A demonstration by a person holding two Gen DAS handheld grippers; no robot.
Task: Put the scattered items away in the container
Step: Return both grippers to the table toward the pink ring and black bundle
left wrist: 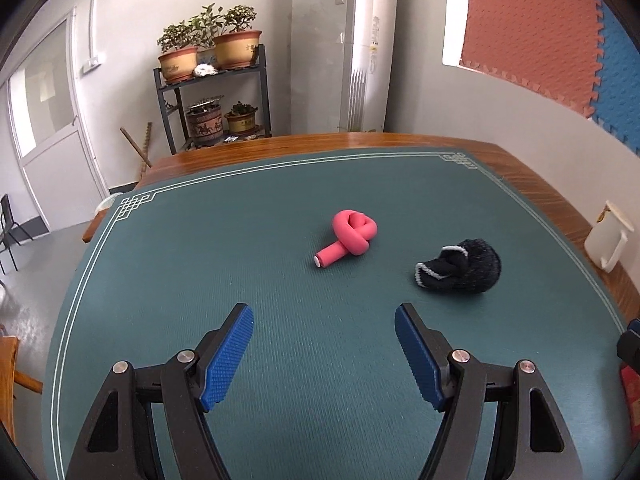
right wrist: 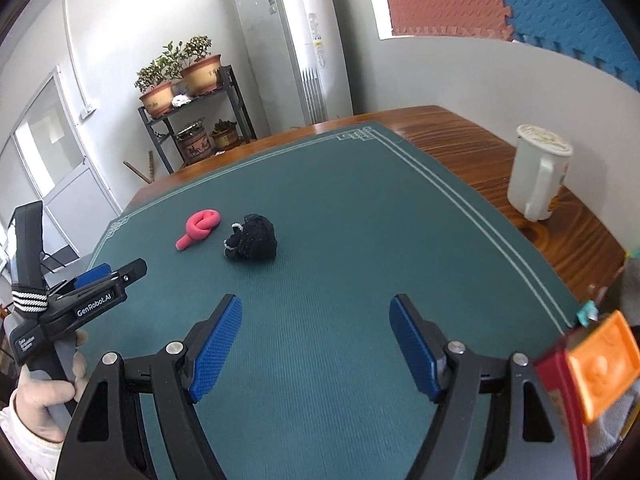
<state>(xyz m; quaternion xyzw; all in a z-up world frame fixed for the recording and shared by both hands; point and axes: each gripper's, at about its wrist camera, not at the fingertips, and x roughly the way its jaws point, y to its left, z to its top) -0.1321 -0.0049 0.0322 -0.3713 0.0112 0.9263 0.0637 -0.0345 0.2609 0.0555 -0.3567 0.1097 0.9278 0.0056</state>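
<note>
your left gripper (left wrist: 324, 354) shows black arms, silver screws and blue ribbed pads (left wrist: 228, 358). your right gripper (right wrist: 316, 346) matches it. "genrobot.ai" runs in white along the left one's side, over a grey handle, bare hand (right wrist: 38, 402), white sleeve.

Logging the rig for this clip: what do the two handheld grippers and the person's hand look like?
Both grippers, left and right, have black angled frames, silver pivot bolts and textured blue pads. The left one's body reads "GenRobot.AI" in white, with a black-and-white striped strap. The left hand is bare below a white sleeve.

Matt ribbed mat (left wrist: 280, 340) — glossy wood table (right wrist: 460, 140) — fuzzy knit sock (left wrist: 464, 266)
</note>
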